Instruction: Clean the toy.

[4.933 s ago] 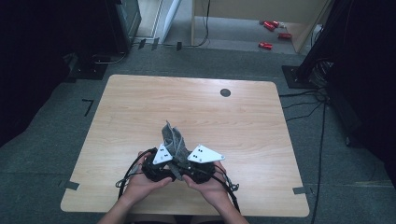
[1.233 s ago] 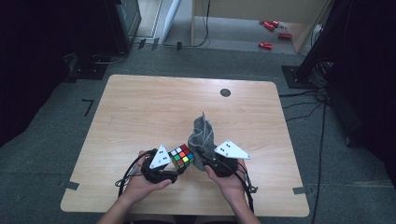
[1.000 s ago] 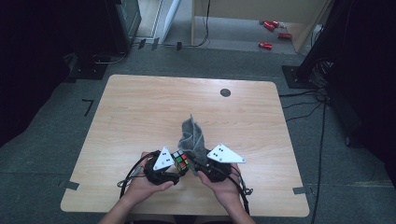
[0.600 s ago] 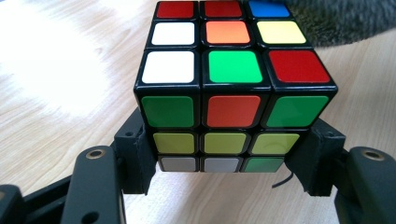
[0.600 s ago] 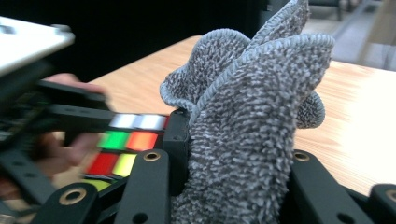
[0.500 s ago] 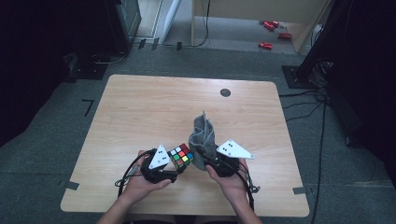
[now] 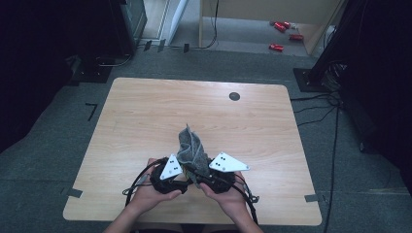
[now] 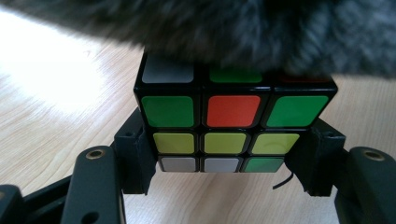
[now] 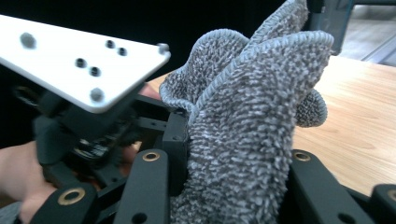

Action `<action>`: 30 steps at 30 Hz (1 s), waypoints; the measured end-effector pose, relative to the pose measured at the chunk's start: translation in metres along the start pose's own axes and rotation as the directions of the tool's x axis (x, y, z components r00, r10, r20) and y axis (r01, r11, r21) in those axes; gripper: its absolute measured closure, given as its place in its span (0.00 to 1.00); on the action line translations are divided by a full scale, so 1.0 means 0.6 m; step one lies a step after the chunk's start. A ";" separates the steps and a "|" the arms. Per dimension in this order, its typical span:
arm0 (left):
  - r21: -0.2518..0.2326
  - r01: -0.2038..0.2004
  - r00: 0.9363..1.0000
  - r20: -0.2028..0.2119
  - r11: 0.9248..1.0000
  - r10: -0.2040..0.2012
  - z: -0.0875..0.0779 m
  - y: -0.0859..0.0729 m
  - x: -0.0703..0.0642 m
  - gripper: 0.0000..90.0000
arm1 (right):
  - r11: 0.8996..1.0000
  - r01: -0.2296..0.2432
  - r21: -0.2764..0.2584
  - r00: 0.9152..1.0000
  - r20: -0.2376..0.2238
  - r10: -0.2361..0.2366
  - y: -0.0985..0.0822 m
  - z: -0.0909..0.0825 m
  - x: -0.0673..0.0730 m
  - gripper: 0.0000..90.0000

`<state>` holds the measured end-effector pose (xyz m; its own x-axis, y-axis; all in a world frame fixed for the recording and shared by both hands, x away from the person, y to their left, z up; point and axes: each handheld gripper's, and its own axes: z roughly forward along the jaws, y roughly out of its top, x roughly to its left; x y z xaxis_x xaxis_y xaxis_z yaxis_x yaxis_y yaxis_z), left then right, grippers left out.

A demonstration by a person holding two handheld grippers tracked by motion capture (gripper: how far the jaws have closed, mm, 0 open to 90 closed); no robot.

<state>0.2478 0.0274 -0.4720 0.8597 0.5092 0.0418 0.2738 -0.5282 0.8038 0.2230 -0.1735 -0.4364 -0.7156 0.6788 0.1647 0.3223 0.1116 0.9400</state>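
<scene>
Both hands low, side by side, near table edge.

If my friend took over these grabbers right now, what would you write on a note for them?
Left gripper: shut on the puzzle cube, held just above the wooden table.
Right gripper: shut on the grey cloth, bunched up between its jaws.
Where things are: both grippers sit close together at the near edge of the table. The cloth lies over the top of the cube.
Done: cube gripped, cloth gripped and brought onto the cube.
Left: it looks like a wiping job, so probably rub the cloth over the cube's faces. How much is already wiped can't be told.
</scene>
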 end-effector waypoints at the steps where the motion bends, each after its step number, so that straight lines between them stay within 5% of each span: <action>1: -0.003 0.005 1.000 -0.003 1.000 -0.005 0.000 0.000 0.002 0.38 | 1.000 0.014 0.002 0.999 0.031 -0.014 -0.001 -0.002 -0.004 0.73; 6: -0.002 0.017 1.000 -0.002 1.000 -0.017 0.000 -0.001 0.006 0.38 | 0.999 -0.042 0.001 0.996 0.076 0.042 -0.002 -0.010 -0.025 0.75; 13: 0.013 -0.001 1.000 0.008 1.000 0.001 0.009 0.000 -0.008 0.38 | 0.999 0.026 0.028 0.999 -0.030 -0.025 -0.002 0.005 0.011 0.75; 16: 0.005 0.002 1.000 0.011 1.000 -0.002 0.006 0.001 -0.008 0.38 | 1.000 0.018 0.018 1.000 -0.011 -0.018 -0.001 0.002 0.003 0.75; 21: -0.012 0.022 1.000 -0.001 1.000 -0.022 -0.003 0.001 0.004 0.38 | 0.999 -0.032 0.005 0.995 0.095 0.031 0.002 -0.012 -0.024 0.75; 27: 0.004 0.009 1.000 -0.003 1.000 -0.009 0.003 0.001 -0.004 0.38 | 0.999 0.026 0.031 1.000 -0.006 -0.026 0.002 0.005 0.017 0.75; 30: 0.000 -0.002 1.000 0.005 1.000 0.002 0.005 0.003 -0.011 0.38 | 0.998 0.044 0.040 0.999 -0.013 -0.043 0.005 0.008 0.025 0.75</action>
<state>0.2438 0.0212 -0.4727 0.8623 0.5047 0.0407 0.2719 -0.5294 0.8036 0.2161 -0.1593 -0.4326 -0.7369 0.6638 0.1278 0.3152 0.1702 0.9337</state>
